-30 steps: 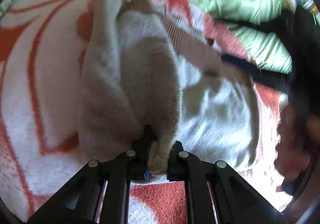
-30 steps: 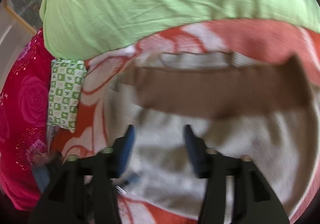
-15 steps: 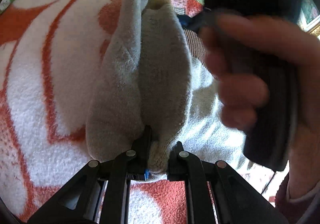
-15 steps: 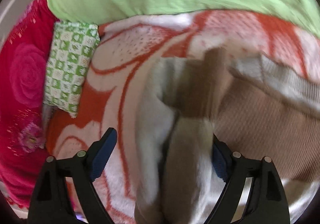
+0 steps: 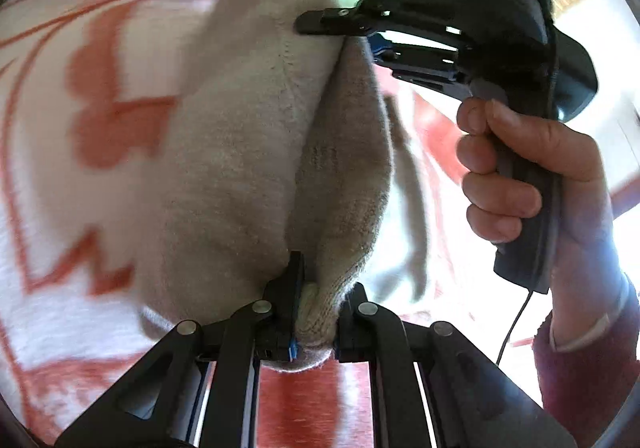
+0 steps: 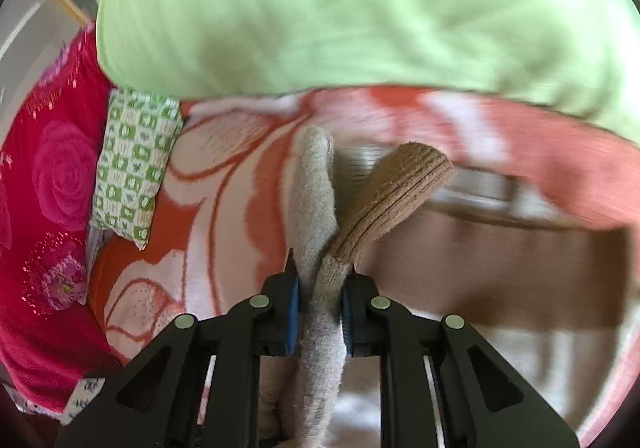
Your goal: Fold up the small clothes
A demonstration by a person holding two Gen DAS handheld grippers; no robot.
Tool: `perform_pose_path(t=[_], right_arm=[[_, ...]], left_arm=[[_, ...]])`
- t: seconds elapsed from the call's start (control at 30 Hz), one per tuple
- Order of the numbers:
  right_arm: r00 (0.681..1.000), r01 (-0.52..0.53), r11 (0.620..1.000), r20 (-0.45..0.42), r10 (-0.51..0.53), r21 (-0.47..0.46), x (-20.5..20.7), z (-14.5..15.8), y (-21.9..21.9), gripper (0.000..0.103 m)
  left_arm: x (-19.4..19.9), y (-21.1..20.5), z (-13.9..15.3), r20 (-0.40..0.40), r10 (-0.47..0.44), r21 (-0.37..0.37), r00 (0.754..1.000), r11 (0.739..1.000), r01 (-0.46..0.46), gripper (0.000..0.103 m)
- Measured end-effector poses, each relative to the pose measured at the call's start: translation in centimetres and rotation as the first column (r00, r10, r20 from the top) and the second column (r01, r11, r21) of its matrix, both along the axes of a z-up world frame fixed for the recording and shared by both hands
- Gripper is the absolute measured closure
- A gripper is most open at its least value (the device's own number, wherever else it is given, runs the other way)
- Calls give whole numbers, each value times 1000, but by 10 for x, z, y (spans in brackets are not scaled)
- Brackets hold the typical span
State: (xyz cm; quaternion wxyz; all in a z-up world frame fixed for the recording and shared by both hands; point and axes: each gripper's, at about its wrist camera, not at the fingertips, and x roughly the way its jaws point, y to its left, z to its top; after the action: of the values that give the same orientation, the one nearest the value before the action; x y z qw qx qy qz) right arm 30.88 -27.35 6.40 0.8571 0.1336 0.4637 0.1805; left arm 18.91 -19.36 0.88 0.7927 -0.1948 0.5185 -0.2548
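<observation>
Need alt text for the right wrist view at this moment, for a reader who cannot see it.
The right gripper, whose jaws have just been closing, pinches a bunched edge of a beige knit garment with a brown ribbed band, above an orange-and-white blanket. Behind lie a light green quilt, a green checked pillow and red rose-print fabric.

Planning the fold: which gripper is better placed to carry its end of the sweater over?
Right gripper: it has just closed on the sweater beside its brown ribbed band.

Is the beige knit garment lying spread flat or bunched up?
Bunched up: the beige knit garment is gathered between both shut grippers, left gripper and right gripper.
</observation>
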Motion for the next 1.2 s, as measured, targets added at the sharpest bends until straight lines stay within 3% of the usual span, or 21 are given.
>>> perform_pose_path(t=[0.23, 0.37, 0.5, 0.67, 0.73, 0.83, 0.93, 1.0, 1.1, 1.2], right_arm=[[984, 178, 984, -3, -178, -7, -31, -13, -105, 89], [978, 209, 978, -19, -209, -26, -39, -37, -131, 89], [972, 232, 973, 47, -232, -6, -50, -33, -143, 89], [963, 270, 963, -21, -270, -29, -44, -65, -160, 88], [957, 288, 957, -40, -287, 23, -45, -73, -168, 78], [946, 323, 945, -40, -321, 57, -56, -66, -174, 75], [930, 368, 930, -10, -368, 8, -74, -52, -179, 73], [920, 390, 921, 22, -390, 11, -94, -40, -182, 73], [926, 373, 926, 46, -376, 59, -117, -28, -178, 73], [946, 316, 944, 38, -321, 95, -135, -30, -159, 68]], left_arm=[[2, -105, -13, 23, -220, 18, 975, 975, 219, 93], [10, -137, -34, -10, -271, 61, 963, 961, 271, 93], [15, -150, -43, -9, -296, 49, 955, 954, 296, 93], [39, -143, -66, -71, -317, 60, 946, 945, 321, 92], [44, -139, -65, -82, -319, 42, 944, 946, 323, 87], [55, -118, -56, -103, -328, -6, 939, 944, 329, 74], [52, -100, -45, -97, -331, -20, 939, 944, 330, 64], [45, -84, -39, -91, -333, -29, 939, 943, 331, 63], [36, -57, -29, -68, -304, 9, 950, 952, 306, 53], [31, -19, -22, -59, -245, 59, 968, 967, 248, 53]])
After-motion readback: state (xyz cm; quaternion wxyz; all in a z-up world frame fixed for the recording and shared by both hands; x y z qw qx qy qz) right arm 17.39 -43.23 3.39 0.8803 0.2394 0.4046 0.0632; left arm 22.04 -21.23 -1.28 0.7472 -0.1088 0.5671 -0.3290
